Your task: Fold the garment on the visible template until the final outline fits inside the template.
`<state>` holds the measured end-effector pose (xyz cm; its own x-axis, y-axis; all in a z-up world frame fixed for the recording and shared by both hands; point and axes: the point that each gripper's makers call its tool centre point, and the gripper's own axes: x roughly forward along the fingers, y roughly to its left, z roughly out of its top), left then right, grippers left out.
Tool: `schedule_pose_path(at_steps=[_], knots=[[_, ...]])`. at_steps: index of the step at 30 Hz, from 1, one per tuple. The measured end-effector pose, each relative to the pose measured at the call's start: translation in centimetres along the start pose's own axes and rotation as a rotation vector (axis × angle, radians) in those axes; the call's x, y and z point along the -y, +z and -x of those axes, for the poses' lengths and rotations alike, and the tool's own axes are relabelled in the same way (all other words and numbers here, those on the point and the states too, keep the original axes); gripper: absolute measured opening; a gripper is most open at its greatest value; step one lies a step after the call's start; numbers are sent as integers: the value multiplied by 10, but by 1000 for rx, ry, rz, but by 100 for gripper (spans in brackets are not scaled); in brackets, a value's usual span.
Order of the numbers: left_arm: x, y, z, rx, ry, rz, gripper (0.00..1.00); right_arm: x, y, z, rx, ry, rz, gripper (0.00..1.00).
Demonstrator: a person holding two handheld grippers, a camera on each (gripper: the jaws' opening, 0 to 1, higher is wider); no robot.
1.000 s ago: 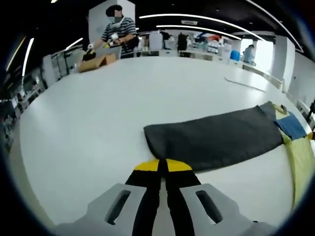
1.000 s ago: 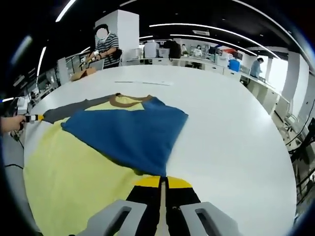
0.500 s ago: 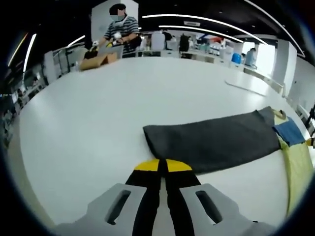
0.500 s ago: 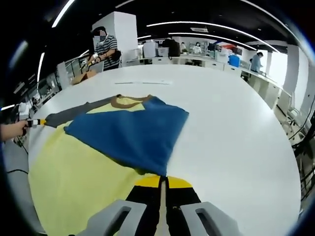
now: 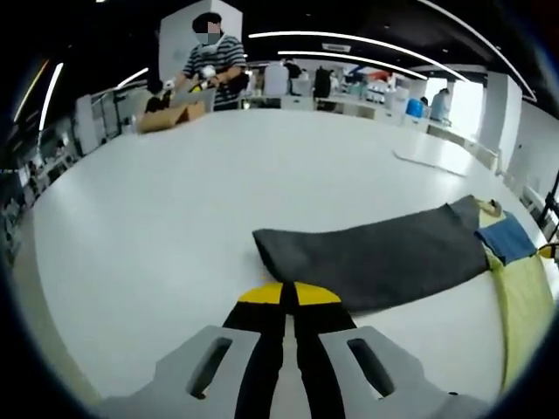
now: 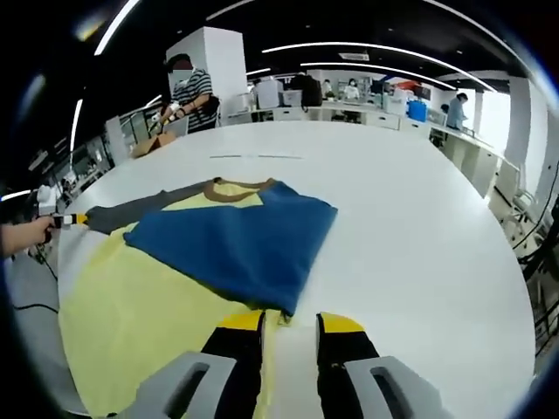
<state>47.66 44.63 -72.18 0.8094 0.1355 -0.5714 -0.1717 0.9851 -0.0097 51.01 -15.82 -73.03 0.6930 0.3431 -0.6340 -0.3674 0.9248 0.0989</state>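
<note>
The garment is a yellow shirt [image 6: 140, 305] with a brown collar [image 6: 240, 185], lying flat on the white table [image 6: 419, 236]. Its blue sleeve [image 6: 236, 244] is folded across the yellow body. The sleeve's near corner rests just beyond my right gripper [image 6: 290, 325], which is open with nothing in it. The grey sleeve [image 5: 376, 257] stretches out flat across the table. My left gripper [image 5: 288, 294] is shut, its tips at that sleeve's near edge. A hand holds this gripper [image 6: 63, 217] at the grey sleeve's [image 6: 131, 209] end. The blue sleeve [image 5: 507, 240] and yellow body [image 5: 524, 301] lie at the right.
A flat pale sheet [image 5: 437, 157] lies far out on the table and appears as a thin strip [image 6: 258, 157]. A person in a striped top [image 5: 210, 61] works at a cardboard box [image 5: 170, 113] at the far edge. Desks and other people fill the background.
My right gripper was shut at the blue sleeve's corner and now stands open, with the corner lying on the shirt. The left gripper stays shut and its view shifted only slightly.
</note>
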Motion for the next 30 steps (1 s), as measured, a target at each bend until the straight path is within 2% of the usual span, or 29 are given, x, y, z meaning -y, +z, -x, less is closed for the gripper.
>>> schedule_pose_path(at_steps=[4,10,18,25,30], knots=[[3,3,2,6,-8,-18,0,-5,6,2,23,24,2,43],[5,9,6,15,-19,-28,0,-12,18,2,63,69,9,61],[8,14,9,32,-30,-26,0,-27,30,5,81,125,55,77],[11,19,9,39,-55,-29,0,-40,33,7,88,181,75,93],[16,25,11,49,-68,-29,0,-49,36,10,102,212,101,99]])
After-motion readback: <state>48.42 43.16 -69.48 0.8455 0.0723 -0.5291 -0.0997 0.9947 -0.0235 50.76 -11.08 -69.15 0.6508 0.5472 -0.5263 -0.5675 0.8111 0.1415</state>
